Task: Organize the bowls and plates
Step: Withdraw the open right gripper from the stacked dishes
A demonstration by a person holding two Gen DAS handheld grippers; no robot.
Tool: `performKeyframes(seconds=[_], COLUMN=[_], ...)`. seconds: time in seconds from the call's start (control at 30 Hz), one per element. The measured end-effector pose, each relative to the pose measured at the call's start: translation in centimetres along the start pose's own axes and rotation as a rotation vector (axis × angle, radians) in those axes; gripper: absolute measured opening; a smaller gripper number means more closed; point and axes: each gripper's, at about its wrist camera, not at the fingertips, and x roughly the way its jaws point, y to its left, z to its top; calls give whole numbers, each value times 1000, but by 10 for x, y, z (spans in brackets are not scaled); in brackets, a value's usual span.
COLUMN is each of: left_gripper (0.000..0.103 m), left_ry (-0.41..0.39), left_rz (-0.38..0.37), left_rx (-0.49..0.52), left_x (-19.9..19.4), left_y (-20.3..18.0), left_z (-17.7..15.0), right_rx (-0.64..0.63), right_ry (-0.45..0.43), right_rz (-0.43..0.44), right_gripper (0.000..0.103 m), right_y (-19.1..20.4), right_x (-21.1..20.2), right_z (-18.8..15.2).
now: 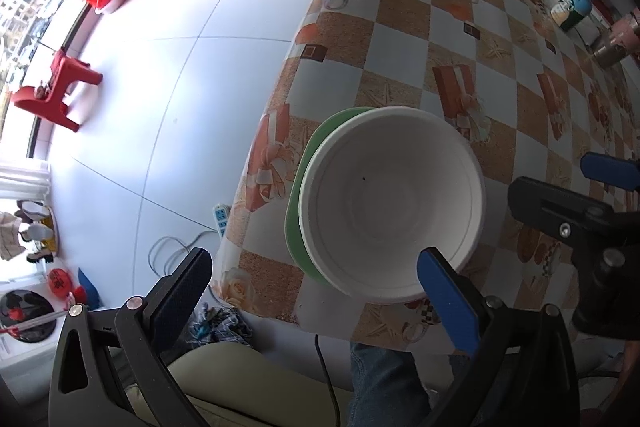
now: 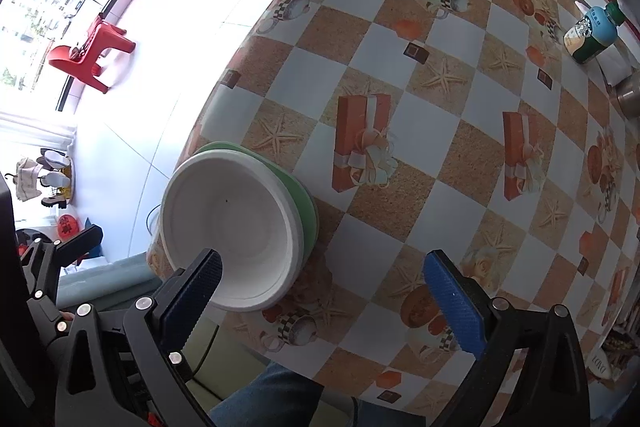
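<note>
1. Your left gripper points steeply down over the near corner of the worktop, its jaws spread wide with nothing clamped between them.
2. In the left wrist view, its dark pad hangs off the worktop's edge above the floor at about 8 o'clock, while its blue pad overlaps the near rim of the white bowl at about 5 o'clock. Whether that pad touches the rim you cannot tell from here.
3. Your right gripper also aims steeply downward, jaws fully apart and holding nothing.
4. In the right wrist view, its dark pad crosses the bowl's near rim at about 7 o'clock, and its blue pad stands over bare checked cloth at about 5 o'clock, apart from the bowl.
5. The white bowl sits upright and empty, nested on a green plate, whose edge shows as a crescent around one side of the bowl.
6. The stack rests on the worktop close to its near corner, by the edge that drops to the floor.
7. Your right gripper's black frame shows at 3 o'clock in the left wrist view, just beside the bowl.
8. A bottle stands well apart near the far edge at about 2 o'clock.
9. Your denim-clad leg shows below the worktop's edge, at 6 o'clock.
</note>
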Motion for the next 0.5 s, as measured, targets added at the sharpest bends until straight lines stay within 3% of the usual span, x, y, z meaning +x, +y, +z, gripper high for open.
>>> performKeyframes(seconds=[0.5], left_gripper=[103], left_ry=[-19], left_rz=[6], left_rx=[49], left_x=[-9], left_y=[-11], left_z=[3], right_rx=[10], right_ry=[20], right_rz=[0], right_gripper=[101], right_y=[1], right_x=[-2], right_z=[-10])
